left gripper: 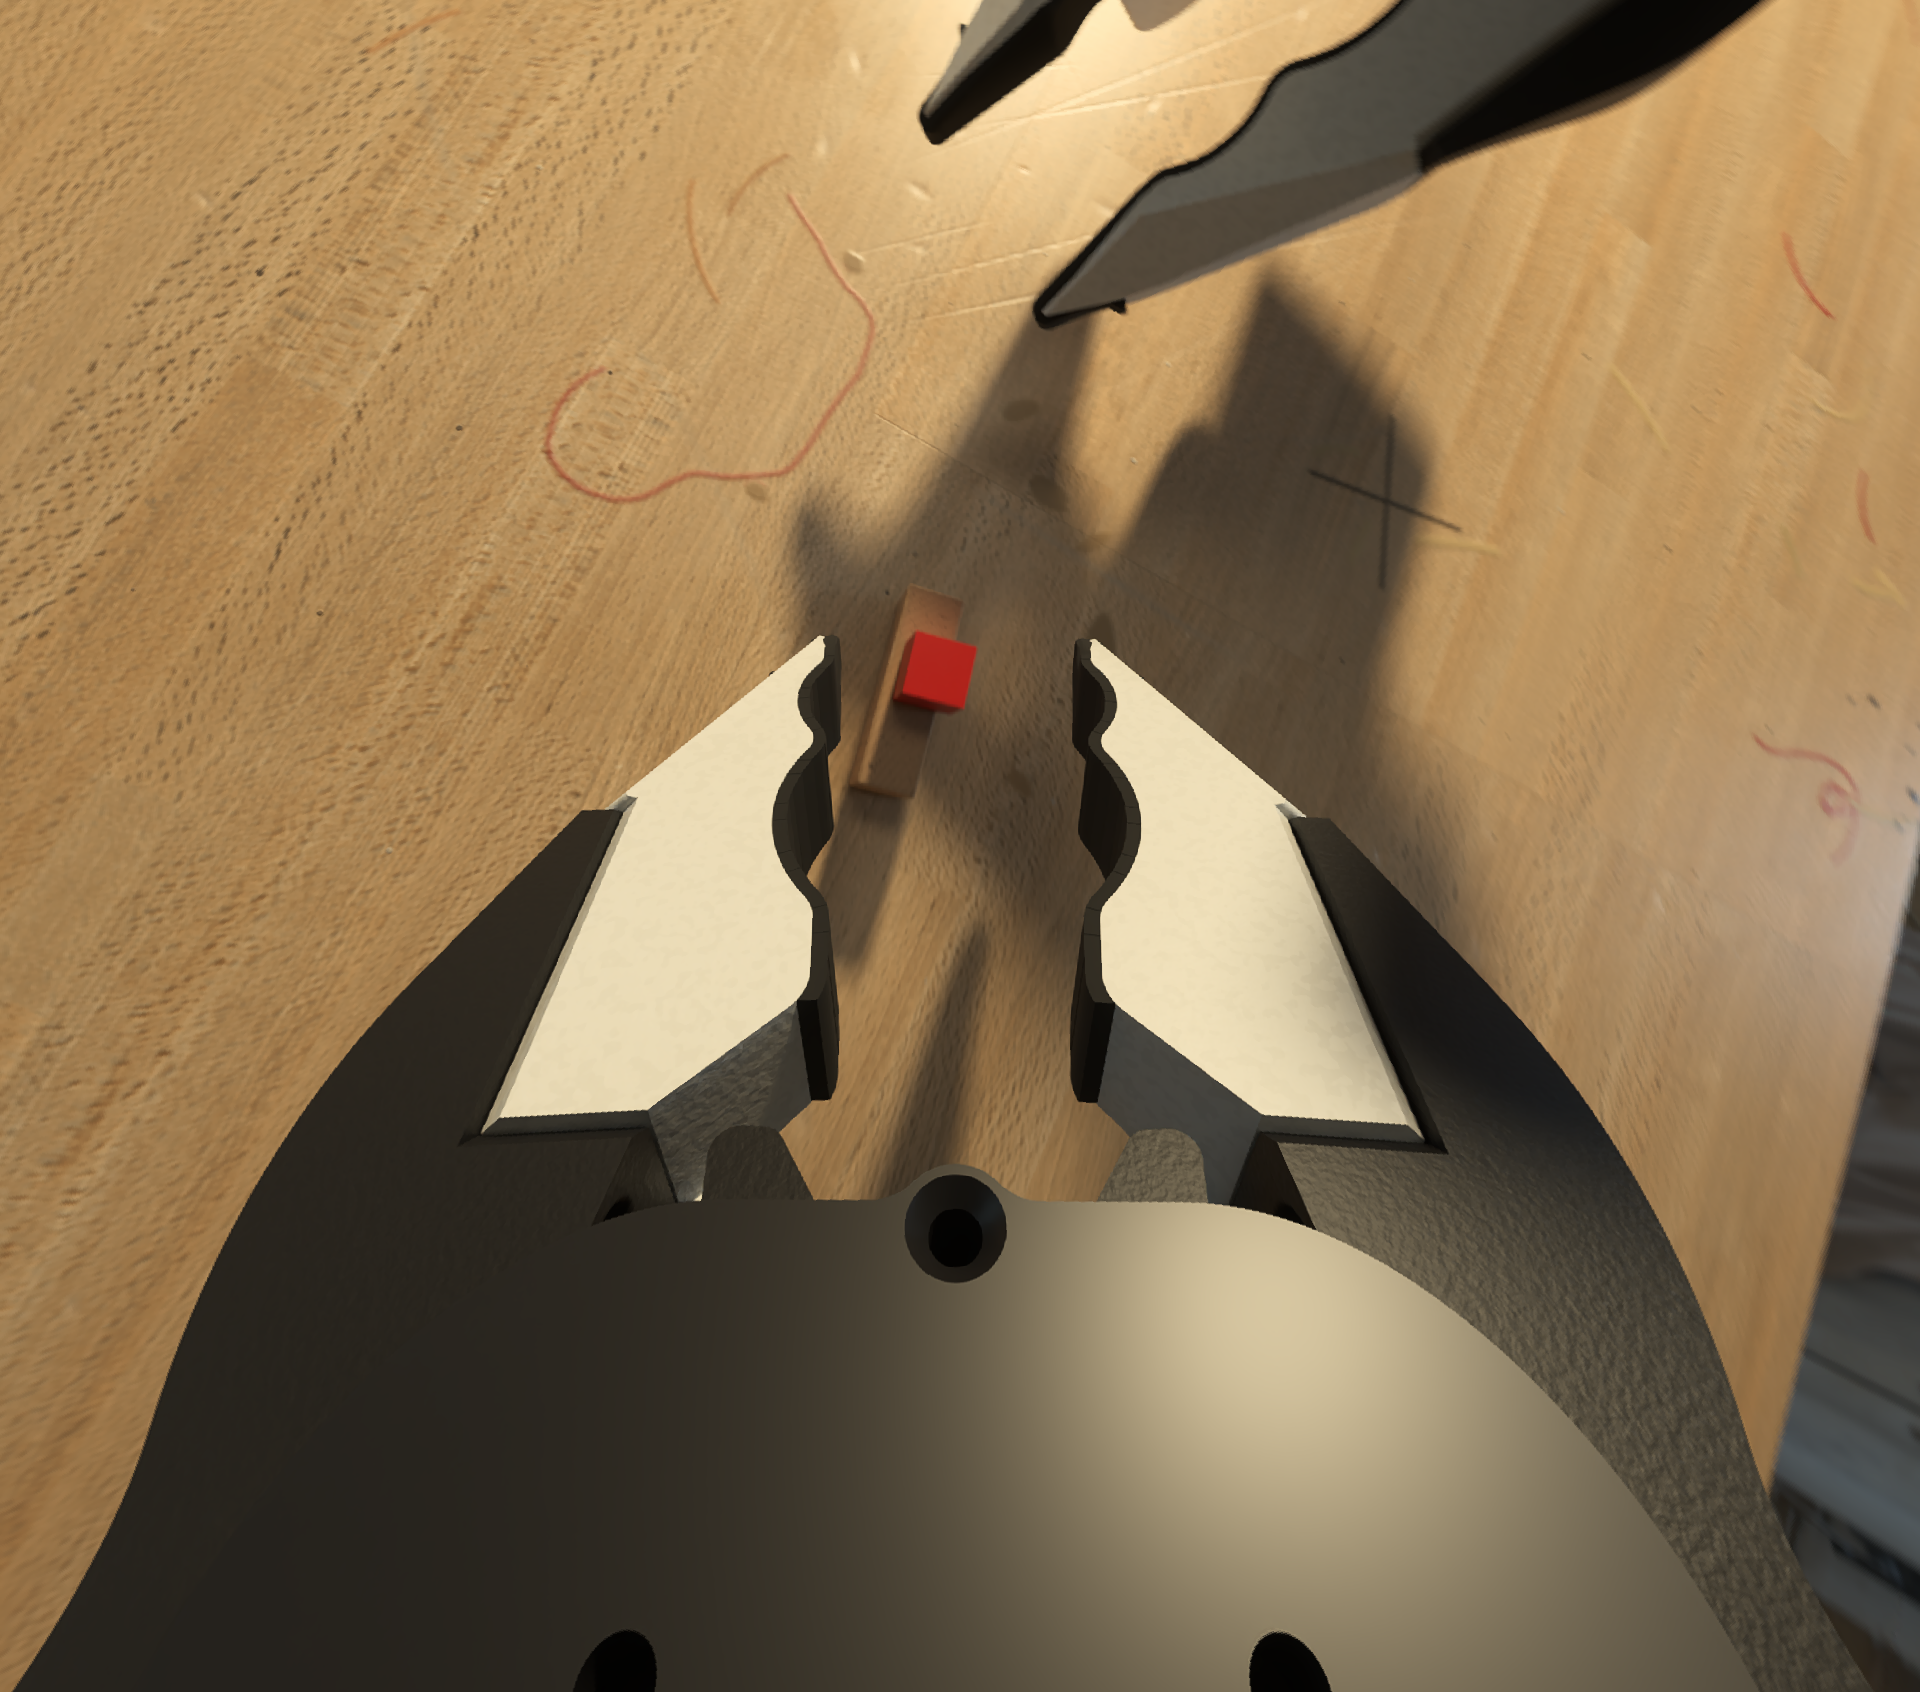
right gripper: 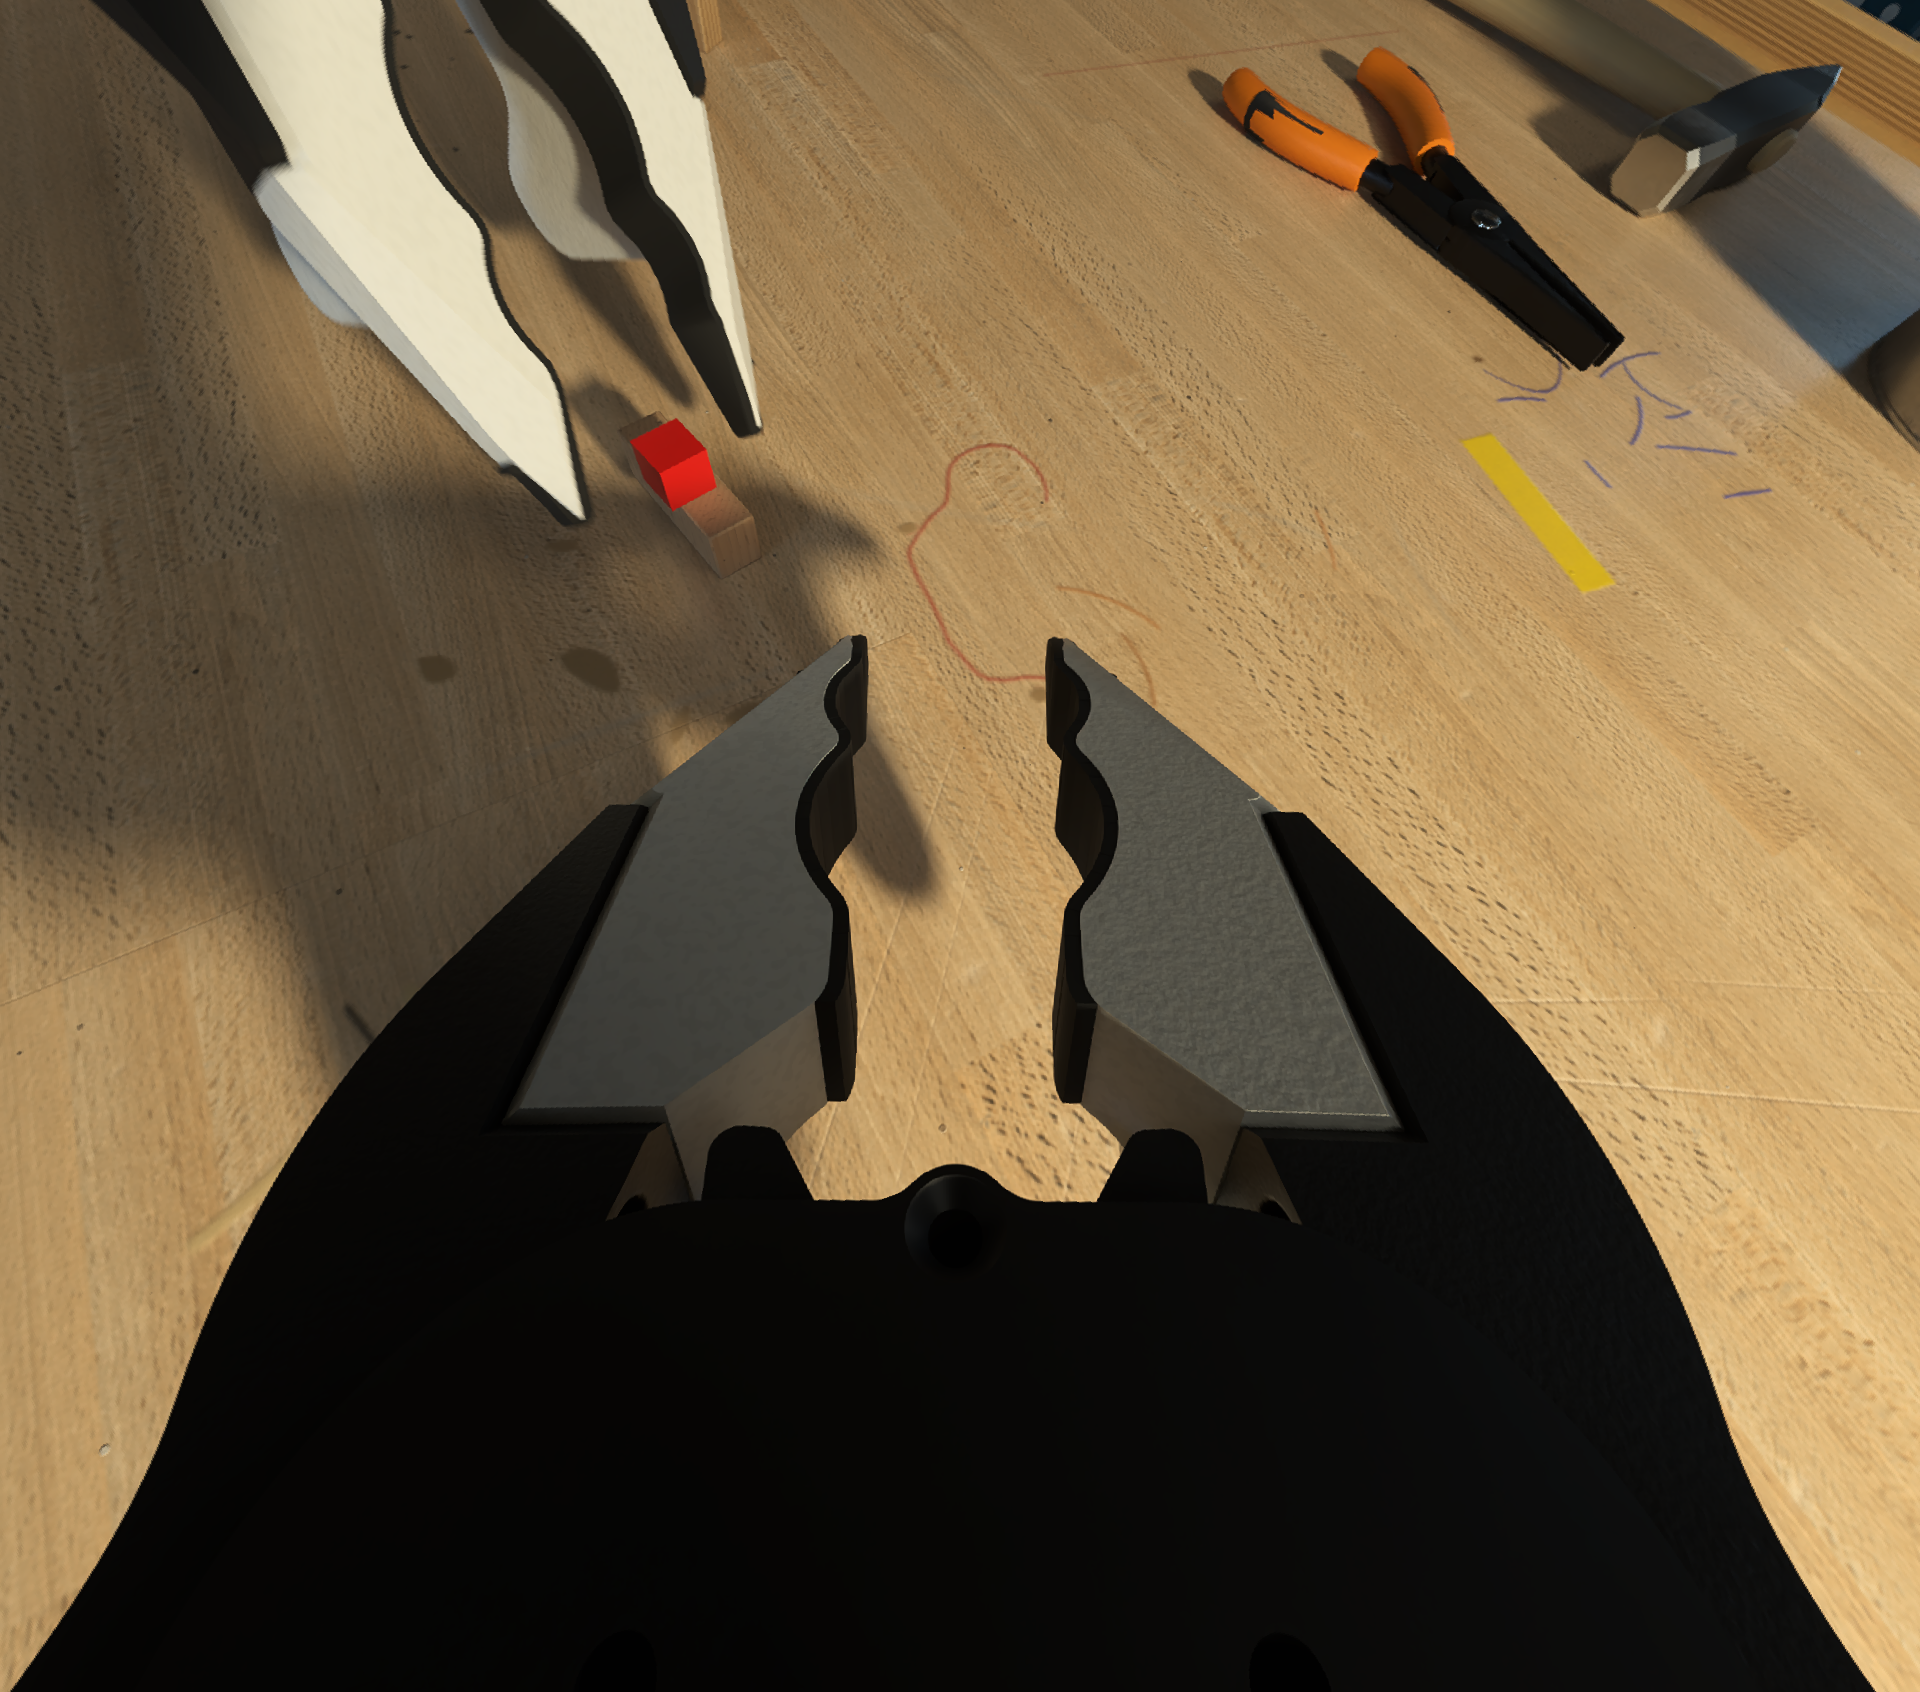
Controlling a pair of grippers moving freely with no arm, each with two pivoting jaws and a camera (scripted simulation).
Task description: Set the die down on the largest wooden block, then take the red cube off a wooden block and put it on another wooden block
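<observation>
Left gripper (left gripper: 956, 655): fingers apart, empty, poised above the red cube (left gripper: 936, 672). Cube sits on a narrow wooden block (left gripper: 896, 759) on the bench (left gripper: 312, 292). Right gripper (right gripper: 956, 655): fingers apart, empty, well clear. Pliers (right gripper: 1423, 188) and hammer (right gripper: 1704, 136) lie beyond.

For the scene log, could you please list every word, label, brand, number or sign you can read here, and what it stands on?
None: no word or number is readable in either view.
Red scribble: loose loops, not letters.
Black cross: a drawn mark only.
Blue strokes beside the pliers: no letters.
Black patch on the pliers' orange handle: a shape, no writing.
</observation>
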